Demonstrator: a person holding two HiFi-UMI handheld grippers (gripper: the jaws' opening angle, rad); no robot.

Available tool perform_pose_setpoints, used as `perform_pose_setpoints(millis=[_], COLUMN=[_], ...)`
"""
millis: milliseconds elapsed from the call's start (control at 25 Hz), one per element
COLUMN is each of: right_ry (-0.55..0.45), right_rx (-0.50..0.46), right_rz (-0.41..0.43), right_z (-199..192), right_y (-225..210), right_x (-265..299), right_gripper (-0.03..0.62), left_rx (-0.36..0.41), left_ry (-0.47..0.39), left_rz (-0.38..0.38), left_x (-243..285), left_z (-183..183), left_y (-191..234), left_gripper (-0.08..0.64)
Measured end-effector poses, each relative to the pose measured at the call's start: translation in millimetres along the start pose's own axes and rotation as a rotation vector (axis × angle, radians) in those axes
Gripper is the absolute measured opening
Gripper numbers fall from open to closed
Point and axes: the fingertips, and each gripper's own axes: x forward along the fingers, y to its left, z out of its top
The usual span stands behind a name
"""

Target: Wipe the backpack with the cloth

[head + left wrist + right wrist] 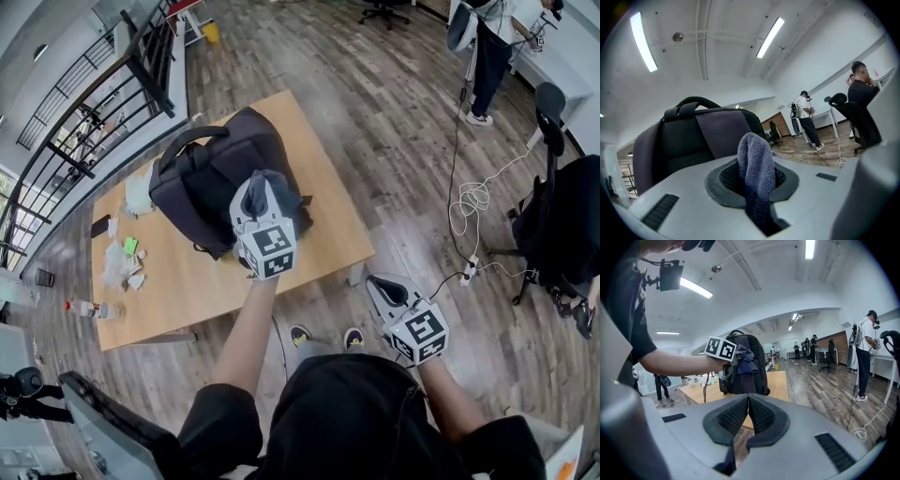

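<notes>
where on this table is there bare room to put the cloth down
Bare wood lies on the table along its near edge, between the bottle and the left gripper, and at the right end beyond the backpack. The left end is crowded with paper scraps.

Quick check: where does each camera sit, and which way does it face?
Head view: on the head, steeply down onto backpack, table, left arm, right arm.
Left gripper view: on left tongs gripping the cloth, facing the backpack.
Right gripper view: on right tongs, shut empty, facing backpack and left arm.
All share the backpack.
</notes>
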Motion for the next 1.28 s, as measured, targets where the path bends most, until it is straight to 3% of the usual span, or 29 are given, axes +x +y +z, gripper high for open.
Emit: perform_pose_setpoints(millis=[280, 440, 600, 720, 800, 920, 1040, 1160, 1280], right_ry=[0.030, 0.047, 0.067, 0.073, 0.079, 0.083, 0.074, 0.052, 0.042], right_rx=[0.011, 0.015, 0.013, 0.011, 0.010, 0.012, 0.008, 0.009, 0.007], right_rz=[-0.035, -0.036, -0.041, -0.053, -0.058, -0.062, -0.054, -0.037, -0.026], right_z=[-7, -10, -13, -12, -14, -16, -14, -7, -3], right_y=[-16, -19, -23, -28, -29, -31, -28, -20, -17], right_x=[-6, -6, -8, -12, -16, -17, -11, -5, -2], right_gripper=[0.014, 0.012, 0.012, 0.014, 0.012, 0.013, 0.013, 0.013, 0.014], left_rx=[-0.079, -0.195, -0.132, -0.269, -0.313, -0.244, -0.236, -0.304, -0.383], left_ry=[0.047, 0.170, 0.317, 0.533, 0.557, 0.510, 0.467, 0.366, 0.217], left_rz=[-0.007, -0.085, -0.140, -0.237, -0.261, -0.315, -0.365, -0.353, -0.347], left_x=[9, 13, 16, 1, -12, -12, -6, -10, -17], left_z=[-43, -99, -164, -224, -247, -241, -209, -158, -84], left_y=[-21, -48, -84, -111, -117, -119, -125, -108, -76], left_gripper=[0.066, 0.066, 0.066, 0.066, 0.066, 0.066, 0.066, 0.066, 0.066])
